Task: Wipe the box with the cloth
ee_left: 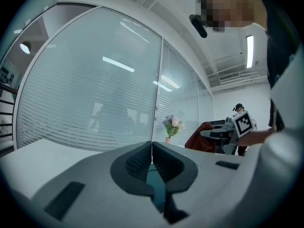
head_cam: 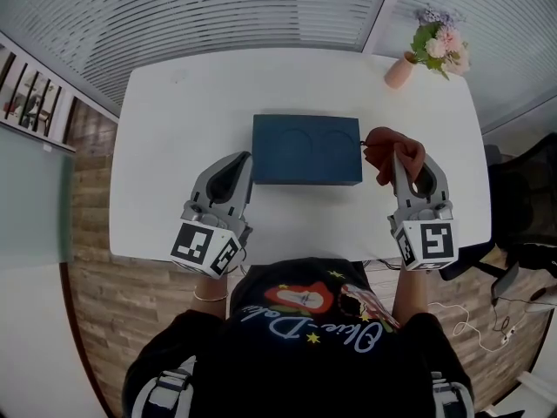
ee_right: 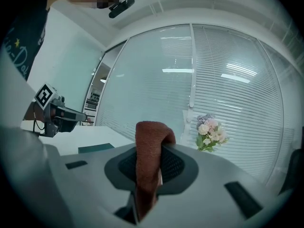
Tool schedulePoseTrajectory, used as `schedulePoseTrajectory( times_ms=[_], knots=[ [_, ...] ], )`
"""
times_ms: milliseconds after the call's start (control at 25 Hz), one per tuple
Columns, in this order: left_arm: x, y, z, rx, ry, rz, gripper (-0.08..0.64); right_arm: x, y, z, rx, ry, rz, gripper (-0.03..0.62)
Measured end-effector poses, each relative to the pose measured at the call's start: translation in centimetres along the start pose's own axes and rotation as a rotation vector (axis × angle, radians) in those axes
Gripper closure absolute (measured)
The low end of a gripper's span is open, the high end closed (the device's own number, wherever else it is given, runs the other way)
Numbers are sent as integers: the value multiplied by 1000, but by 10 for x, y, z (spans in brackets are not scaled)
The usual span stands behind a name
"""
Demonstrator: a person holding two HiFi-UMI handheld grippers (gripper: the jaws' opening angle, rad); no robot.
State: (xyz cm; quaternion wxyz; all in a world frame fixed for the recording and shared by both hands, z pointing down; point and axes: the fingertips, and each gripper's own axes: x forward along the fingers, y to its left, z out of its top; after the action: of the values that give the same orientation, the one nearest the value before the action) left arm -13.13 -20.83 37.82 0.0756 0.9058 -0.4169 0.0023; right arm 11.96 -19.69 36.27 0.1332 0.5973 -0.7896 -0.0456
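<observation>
Pinching the red-brown cloth (head_cam: 383,143) in the right claw (head_cam: 399,158), blue box (head_cam: 306,149) just to its left.
Left claw (head_cam: 247,158) pressed together, empty, tips just beside the box's left edge. Both held low over the white table (head_cam: 174,120), pointing forward. Shirt (head_cam: 305,320) writing too curly to read.

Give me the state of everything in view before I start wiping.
Left tool: shut, empty.
Right tool: shut on reddish-brown cloth.
Dark blue rectangular box: flat on white table, ungripped.
Cloth: bunched, beside box's right end.
Pink vase of flowers: upright.
</observation>
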Motion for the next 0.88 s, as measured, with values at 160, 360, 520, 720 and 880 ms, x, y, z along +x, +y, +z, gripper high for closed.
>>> schedulePoseTrajectory(
  times_ms=[160,360,520,720,880],
  knots=[
    [0,0,-2,-2,3,4,555,2,1,-1,1,4,5,540],
    [0,2,-1,-6,0,6,555,3,2,0,-16,12,2,540],
    [0,1,0,-3,-5,4,555,2,2,1,-22,14,4,540],
    [-2,1,-1,-9,-3,4,555,2,2,2,-27,9,5,540],
    [1,1,-1,-7,-2,3,555,2,1,1,-25,13,4,540]
  ],
)
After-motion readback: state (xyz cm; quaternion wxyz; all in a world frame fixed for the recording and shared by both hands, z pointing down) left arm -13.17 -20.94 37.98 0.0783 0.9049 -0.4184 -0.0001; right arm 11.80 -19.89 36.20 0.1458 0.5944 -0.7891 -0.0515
